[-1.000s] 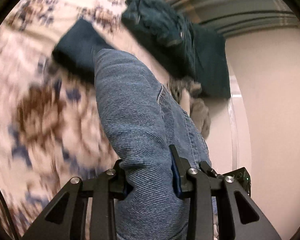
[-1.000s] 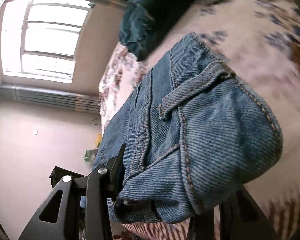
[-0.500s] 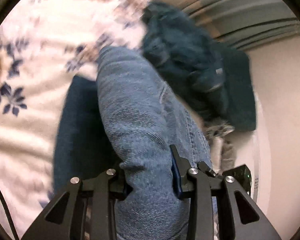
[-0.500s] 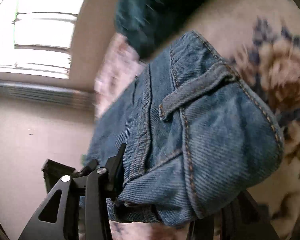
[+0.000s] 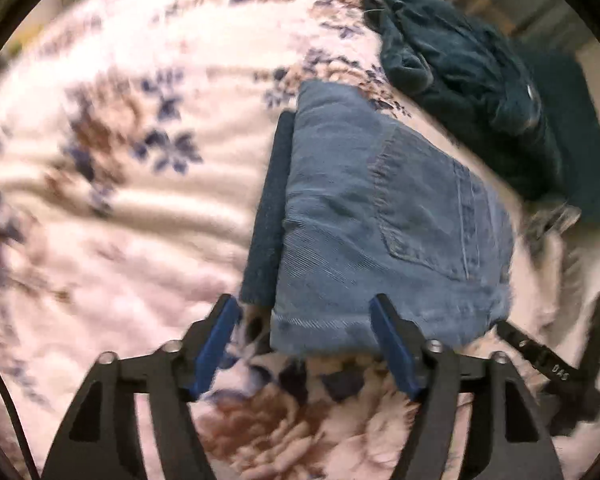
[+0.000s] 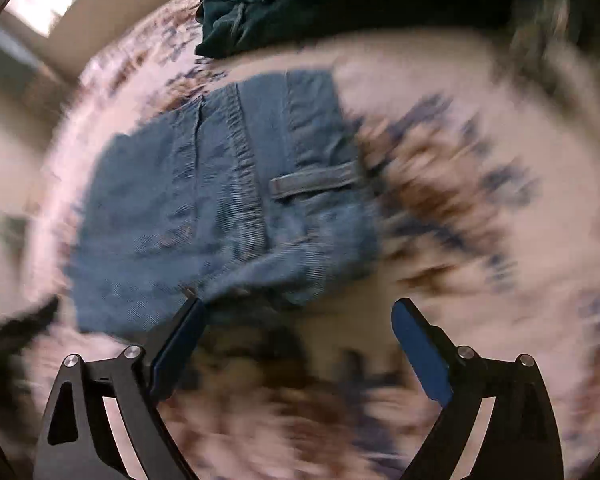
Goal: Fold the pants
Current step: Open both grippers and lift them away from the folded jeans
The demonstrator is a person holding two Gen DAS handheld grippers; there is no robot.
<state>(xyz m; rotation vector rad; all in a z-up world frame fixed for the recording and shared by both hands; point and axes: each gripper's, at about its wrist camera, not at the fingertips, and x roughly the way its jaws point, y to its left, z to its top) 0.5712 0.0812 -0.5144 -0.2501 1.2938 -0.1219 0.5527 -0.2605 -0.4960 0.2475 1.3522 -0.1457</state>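
as both grippers' jaws open, the folded jeans [image 5: 380, 220] apparently lie free on the blanket [image 5: 140, 220].

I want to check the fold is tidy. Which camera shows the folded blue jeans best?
The left wrist view: the folded blue jeans appear sharp, with the back pocket, seams and the dark folded garment underneath. The right wrist view shows the jeans blurred, though a belt loop and seam are readable.
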